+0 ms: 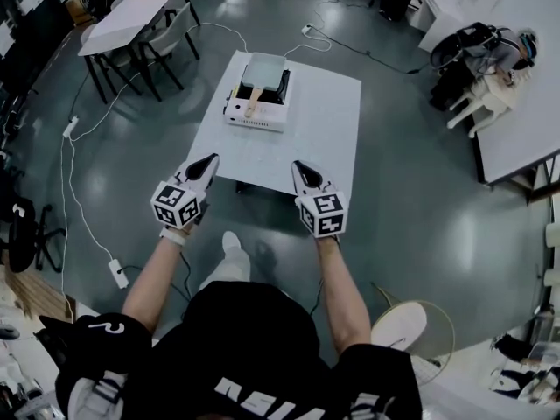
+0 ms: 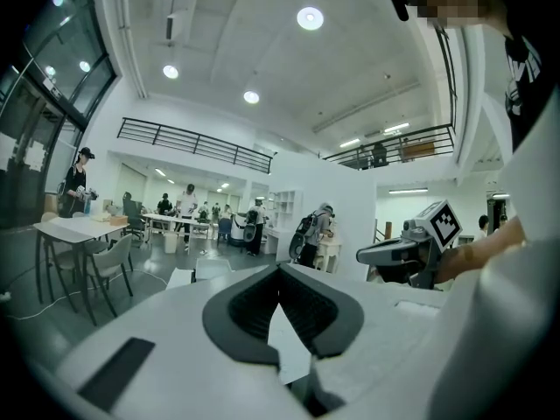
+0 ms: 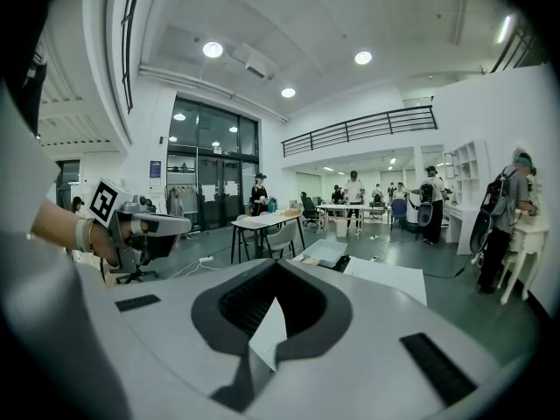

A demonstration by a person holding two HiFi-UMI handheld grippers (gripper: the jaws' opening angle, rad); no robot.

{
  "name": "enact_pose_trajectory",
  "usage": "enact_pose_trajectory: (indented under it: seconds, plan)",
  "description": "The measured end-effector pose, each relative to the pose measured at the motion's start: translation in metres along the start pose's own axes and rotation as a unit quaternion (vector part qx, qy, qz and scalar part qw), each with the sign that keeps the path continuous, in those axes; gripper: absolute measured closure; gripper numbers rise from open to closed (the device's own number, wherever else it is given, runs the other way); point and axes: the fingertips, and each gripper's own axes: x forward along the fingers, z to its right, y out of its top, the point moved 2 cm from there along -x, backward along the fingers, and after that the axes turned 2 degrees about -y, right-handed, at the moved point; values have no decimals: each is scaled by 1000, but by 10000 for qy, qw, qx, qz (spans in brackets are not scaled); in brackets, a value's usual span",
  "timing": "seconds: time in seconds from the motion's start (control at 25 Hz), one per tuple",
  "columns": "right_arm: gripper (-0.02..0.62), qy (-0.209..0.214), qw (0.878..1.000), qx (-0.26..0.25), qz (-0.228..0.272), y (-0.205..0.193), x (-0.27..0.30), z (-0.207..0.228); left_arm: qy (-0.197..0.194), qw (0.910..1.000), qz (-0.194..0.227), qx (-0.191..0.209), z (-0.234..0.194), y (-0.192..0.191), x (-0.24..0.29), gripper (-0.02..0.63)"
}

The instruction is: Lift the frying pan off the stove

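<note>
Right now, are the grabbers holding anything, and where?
Nothing. The left gripper and right gripper are shut and empty; the frying pan sits on the stove, away from both.

Floor [image 1: 420,191]: glossy grey concrete. A white table [image 1: 324,121] stands at centre. A desk [image 1: 131,11] with chairs [image 1: 166,38] stands beyond it, at upper left. Walls [image 3: 490,112]: white, with a shelf unit [image 3: 464,178] against one. Round ceiling lights [image 2: 310,17] are lit. A railed balcony [image 2: 192,143] runs overhead. Tall dark-framed windows [image 3: 206,173] line one side.
</note>
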Motion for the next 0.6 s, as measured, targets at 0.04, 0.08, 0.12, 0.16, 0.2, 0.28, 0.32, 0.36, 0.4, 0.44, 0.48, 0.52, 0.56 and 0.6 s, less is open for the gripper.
enact_pose_trajectory:
  seconds: [0.04, 0.08, 0.12, 0.16, 0.2, 0.28, 0.32, 0.36, 0.4, 0.44, 0.48, 0.52, 0.56, 0.6]
  plan:
    - [601, -7, 10000, 2, -20, 2, 9, 1, -30, 10000, -19, -9, -8, 0, 4, 607]
    - [601, -24, 10000, -11, -23, 4, 19, 2, -62, 10000, -37, -17, -16, 1, 9, 607]
    - [601, -40, 10000, -25, -23, 6, 28, 3, -90, 9999, -56, -26, -25, 1, 12, 607]
    - [601, -50, 10000, -34, -27, 9, 38, 4, -113, 9999, -73, -40, -34, 1, 16, 608]
    - [601, -59, 10000, -38, -37, 13, 48, 4, -133, 9999, -89, -57, -43, 2, 19, 607]
    - [601, -92, 9999, -37, -65, 20, 65, 4, -181, 9997, -112, -83, -60, 4, 26, 607]
    - [601, -109, 9999, -28, -85, 21, 73, 6, -212, 9997, -120, -89, -69, 5, 30, 607]
    - [601, -126, 9999, -15, -101, 23, 82, 7, -245, 9996, -128, -93, -77, 7, 35, 608]
    - [601, -147, 9998, -3, -108, 24, 92, 9, -279, 9995, -138, -93, -86, 8, 39, 607]
    - [601, -172, 9998, 7, -113, 26, 101, 10, -313, 9994, -149, -91, -94, 9, 44, 608]
    - [601, -199, 9997, 18, -120, 28, 110, 11, -345, 9992, -161, -91, -103, 10, 48, 607]
    - [601, -227, 9997, 33, -128, 30, 119, 12, -377, 9991, -172, -95, -112, 10, 52, 607]
    - [601, -257, 9996, 52, -133, 32, 128, 13, -407, 9990, -183, -101, -121, 11, 55, 607]
    - [601, -287, 9995, 68, -140, 33, 136, 13, -439, 9988, -195, -109, -130, 12, 58, 607]
